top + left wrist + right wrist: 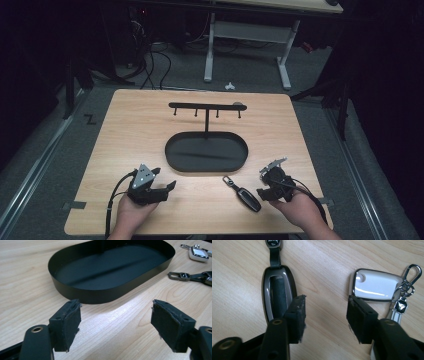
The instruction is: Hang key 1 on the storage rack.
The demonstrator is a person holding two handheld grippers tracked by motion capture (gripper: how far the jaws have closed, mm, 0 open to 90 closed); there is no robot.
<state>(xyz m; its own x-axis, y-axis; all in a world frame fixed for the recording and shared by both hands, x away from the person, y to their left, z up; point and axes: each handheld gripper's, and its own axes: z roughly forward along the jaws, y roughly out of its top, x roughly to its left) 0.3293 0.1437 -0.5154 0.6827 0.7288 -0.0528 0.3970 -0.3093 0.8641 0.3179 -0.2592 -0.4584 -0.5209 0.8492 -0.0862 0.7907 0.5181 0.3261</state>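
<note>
A black key fob [248,198] with a strap and metal clip lies on the wooden table near its front edge, just left of my right gripper [267,187]. In the right gripper view the black key fob [277,292] lies beside the left jaw and a white key fob [374,285] with a carabiner lies beyond the right jaw. My right gripper [325,315] is open, with bare wood between its pads. My left gripper [164,179] rests at the front left, and in its own view the left gripper [116,322] stands open and empty, facing the black oval tray [100,293].
The oval tray [172,160] sits mid-table, with a thin post carrying a black hook bar [207,106] above it. In the left gripper view the black fob's clip [180,276] and the white fob [198,253] lie to the right of the tray. A white desk frame [210,45] stands beyond the table.
</note>
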